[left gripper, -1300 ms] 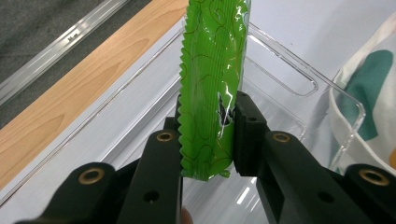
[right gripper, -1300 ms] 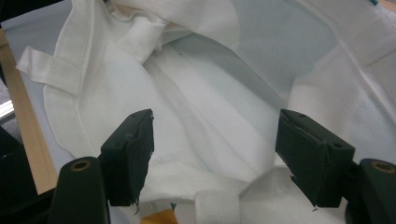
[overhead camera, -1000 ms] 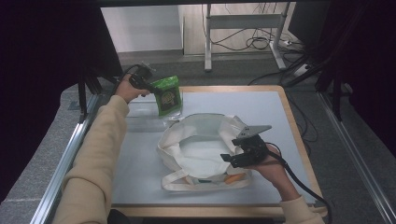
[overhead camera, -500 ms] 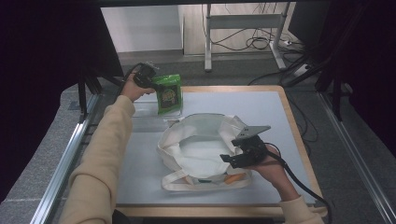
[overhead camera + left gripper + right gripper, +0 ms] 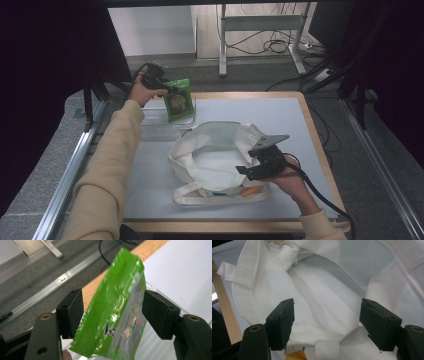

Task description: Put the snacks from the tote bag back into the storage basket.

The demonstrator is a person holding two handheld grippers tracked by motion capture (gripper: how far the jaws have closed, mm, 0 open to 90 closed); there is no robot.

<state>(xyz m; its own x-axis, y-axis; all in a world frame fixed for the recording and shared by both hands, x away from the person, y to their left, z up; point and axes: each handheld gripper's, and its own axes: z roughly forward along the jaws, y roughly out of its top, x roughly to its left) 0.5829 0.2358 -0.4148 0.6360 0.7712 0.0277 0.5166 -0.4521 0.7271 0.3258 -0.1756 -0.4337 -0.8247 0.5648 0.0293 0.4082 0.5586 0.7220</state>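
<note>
While print on green packet (image 5: 117,315) blurs, left tongs (image 5: 112,312) gape around it, right tongs (image 5: 327,322) wide, empty

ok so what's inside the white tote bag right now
The tote bag gapes open, and the right gripper view shows bare white lining there. Something orange peeks out at its near edge by the handles. The folded cloth hides whatever else lies lower down.

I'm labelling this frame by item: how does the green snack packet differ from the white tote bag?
The green snack packet is glossy, printed plastic; the white tote bag is plain cloth. The packet is much smaller than the bag. The packet stands at the table's far left between the left gripper's parted fingers; the bag lies slumped mid-table, mouth open, under the right gripper. Both are soft.
</note>
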